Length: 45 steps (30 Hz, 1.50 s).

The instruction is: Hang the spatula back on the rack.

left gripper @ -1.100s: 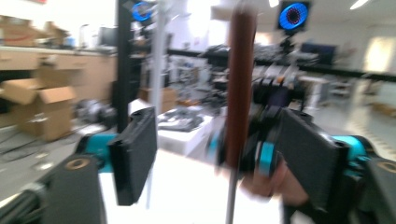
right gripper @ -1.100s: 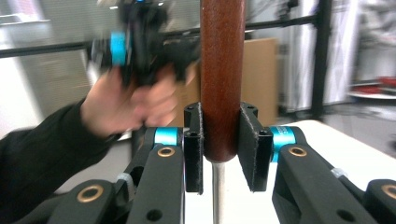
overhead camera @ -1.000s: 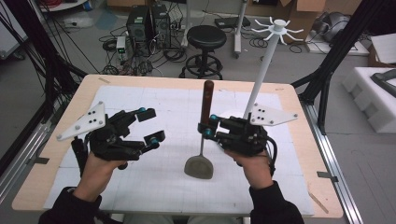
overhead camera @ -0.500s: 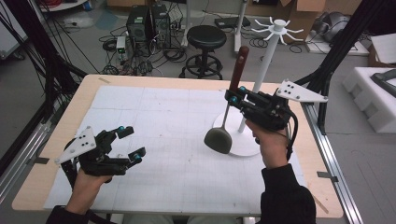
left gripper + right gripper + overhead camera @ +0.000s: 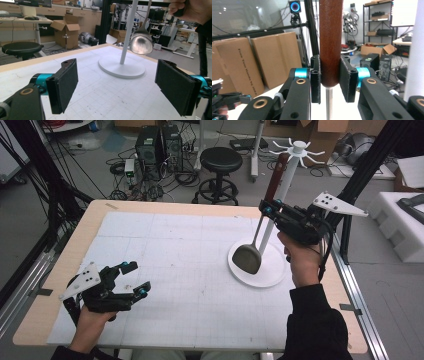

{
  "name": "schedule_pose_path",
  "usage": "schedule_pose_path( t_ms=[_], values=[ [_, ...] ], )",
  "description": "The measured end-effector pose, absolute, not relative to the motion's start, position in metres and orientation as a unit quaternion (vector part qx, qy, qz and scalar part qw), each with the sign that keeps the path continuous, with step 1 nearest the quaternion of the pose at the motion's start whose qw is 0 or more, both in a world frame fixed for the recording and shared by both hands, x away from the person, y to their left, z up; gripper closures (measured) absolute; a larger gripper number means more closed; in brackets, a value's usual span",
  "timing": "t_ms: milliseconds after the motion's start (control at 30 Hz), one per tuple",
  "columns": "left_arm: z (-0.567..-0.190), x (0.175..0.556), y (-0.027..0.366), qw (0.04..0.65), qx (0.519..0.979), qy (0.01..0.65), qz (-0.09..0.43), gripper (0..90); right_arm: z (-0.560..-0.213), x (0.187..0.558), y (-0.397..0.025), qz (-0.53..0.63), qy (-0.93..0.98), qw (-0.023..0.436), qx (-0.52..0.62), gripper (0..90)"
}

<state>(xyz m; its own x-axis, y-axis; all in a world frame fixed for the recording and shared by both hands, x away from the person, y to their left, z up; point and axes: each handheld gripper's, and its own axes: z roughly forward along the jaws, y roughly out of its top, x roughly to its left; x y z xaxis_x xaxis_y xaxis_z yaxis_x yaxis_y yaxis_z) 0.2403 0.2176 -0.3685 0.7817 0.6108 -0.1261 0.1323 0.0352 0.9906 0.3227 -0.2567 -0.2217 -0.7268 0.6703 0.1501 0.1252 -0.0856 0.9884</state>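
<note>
Ladle point(image 5: 248, 258) hangs stiff and bowl-heavy below the right gripper point(image 5: 266, 210), clamped on its smooth wooden handle point(image 5: 330, 42); left gripper point(image 5: 134, 279) gapes idle.

Black claws point(image 5: 134, 278) with teal joints, grey triangular plates, black sleeve point(image 5: 315, 320)

Ladle point(image 5: 248, 257) now above stand base point(image 5: 272, 272)

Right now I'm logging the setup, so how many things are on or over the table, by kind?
Ladle: 1
Rack: 1
Grippers: 2, left open, right shut on the ladle
Total: 4
</note>
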Motion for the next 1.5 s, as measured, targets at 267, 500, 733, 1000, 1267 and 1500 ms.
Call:
schedule_pose_path(
  t_ms=[267, 500, 733, 1000, 1267, 1500],
  values=[
    [-0.37, 0.24, 0.219, 0.665, 0.67, 0.277, 0.18, 19.2, -0.221, 0.331, -0.26, 0.658, 0.64, 0.214, 0.333, 73.5],
    [-0.372, 0.24, 0.22, 0.666, 0.668, 0.28, 0.181, 19.3, -0.226, 0.332, -0.265, 0.654, 0.638, 0.219, 0.344, 73.4],
    [-0.379, 0.243, 0.225, 0.666, 0.66, 0.293, 0.184, 19.3, -0.234, 0.321, -0.265, 0.644, 0.634, 0.25, 0.348, 55.3],
    [-0.395, 0.245, 0.232, 0.657, 0.659, 0.31, 0.197, 19.3, -0.269, 0.294, -0.27, 0.59, 0.665, 0.306, 0.341, 31.4],
    [-0.411, 0.245, 0.238, 0.642, 0.661, 0.326, 0.214, 19.5, -0.341, 0.265, -0.282, 0.581, 0.679, 0.292, 0.341, 20.3],
    [-0.416, 0.243, 0.236, 0.627, 0.675, 0.323, 0.217, 19.9, -0.392, 0.242, -0.3, 0.587, 0.665, 0.274, 0.371, 17.2]
  ],
)
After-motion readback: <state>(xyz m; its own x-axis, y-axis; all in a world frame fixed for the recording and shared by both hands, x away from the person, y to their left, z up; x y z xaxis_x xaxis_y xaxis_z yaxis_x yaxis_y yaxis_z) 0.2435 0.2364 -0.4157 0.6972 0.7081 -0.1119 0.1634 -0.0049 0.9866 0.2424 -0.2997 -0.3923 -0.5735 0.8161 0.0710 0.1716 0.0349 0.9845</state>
